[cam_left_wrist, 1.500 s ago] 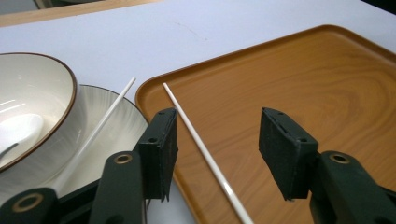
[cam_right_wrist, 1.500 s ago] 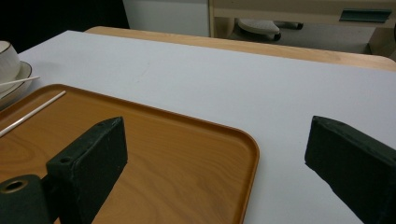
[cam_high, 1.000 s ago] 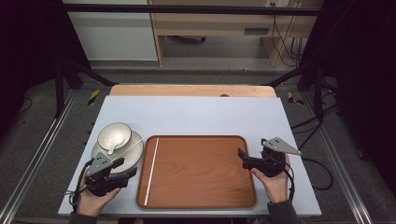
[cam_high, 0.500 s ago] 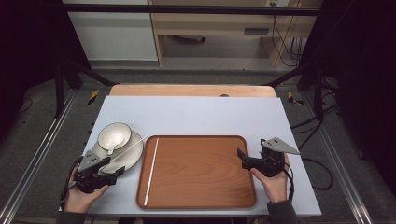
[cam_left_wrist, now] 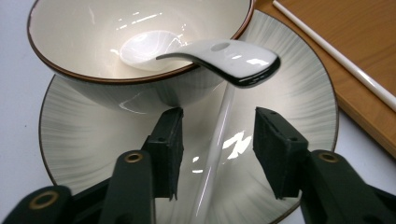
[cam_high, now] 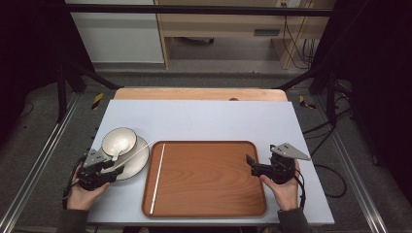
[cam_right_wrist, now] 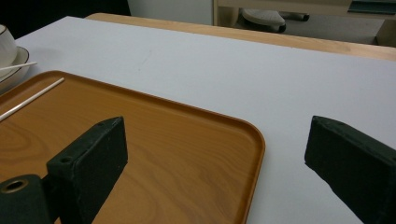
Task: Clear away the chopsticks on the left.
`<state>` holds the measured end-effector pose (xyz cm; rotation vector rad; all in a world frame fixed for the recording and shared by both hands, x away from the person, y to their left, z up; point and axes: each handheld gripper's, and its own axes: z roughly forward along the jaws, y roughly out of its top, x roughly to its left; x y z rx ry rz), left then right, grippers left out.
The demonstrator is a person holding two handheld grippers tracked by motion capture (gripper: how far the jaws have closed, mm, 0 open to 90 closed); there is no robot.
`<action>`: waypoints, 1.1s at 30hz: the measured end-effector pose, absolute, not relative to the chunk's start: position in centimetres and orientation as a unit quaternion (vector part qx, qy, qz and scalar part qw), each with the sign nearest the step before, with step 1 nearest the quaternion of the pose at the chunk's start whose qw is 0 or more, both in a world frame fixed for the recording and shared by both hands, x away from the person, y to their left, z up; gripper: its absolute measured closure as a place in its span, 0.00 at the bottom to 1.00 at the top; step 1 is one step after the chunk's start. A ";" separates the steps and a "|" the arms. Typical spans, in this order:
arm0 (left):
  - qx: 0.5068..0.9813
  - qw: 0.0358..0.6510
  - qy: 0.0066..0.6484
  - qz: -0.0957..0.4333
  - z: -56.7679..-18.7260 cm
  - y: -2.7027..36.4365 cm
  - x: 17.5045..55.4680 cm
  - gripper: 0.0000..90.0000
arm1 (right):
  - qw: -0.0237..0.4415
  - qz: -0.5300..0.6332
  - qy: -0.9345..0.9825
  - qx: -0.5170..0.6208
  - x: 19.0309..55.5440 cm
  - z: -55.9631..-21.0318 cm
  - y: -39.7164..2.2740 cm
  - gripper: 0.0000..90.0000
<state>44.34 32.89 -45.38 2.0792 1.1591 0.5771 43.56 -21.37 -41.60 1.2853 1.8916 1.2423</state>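
Both tongs open over the worktop (cam_high: 204,119).
Left tongs (cam_left_wrist: 218,149) astride a white chopstick (cam_left_wrist: 215,140) on the plate (cam_left_wrist: 299,98), gripping nothing; right tongs (cam_right_wrist: 215,158) wide, empty, above the tray (cam_right_wrist: 177,154) corner.

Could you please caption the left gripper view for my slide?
Open left gripper straddling a white chopstick on a grey plate.

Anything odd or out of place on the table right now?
Only the chopsticks stand out: they are split up. One chopstick lies on the tray along its left edge, while the other chopstick lies across the plate, running under the spoon handle. No spill or damage shows. The bowl sits off-centre on the plate.
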 end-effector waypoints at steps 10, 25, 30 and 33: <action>0.808 0.331 0.439 0.210 -45.6 32.6 44.5 0.79 | 0.266 0.460 0.702 0.475 43.6 -41.7 -21.3 0.07; 0.811 0.337 0.439 0.192 -45.6 31.9 44.1 0.93 | 0.264 0.459 0.702 0.476 43.6 -41.7 -21.3 0.07; 0.809 0.338 0.440 0.192 -45.6 31.5 43.8 0.93 | 0.264 0.459 0.703 0.475 43.6 -41.7 -21.4 0.07; 0.807 0.344 0.441 0.192 -45.3 31.2 43.5 0.93 | 0.263 0.460 0.703 0.475 43.6 -41.7 -21.4 0.06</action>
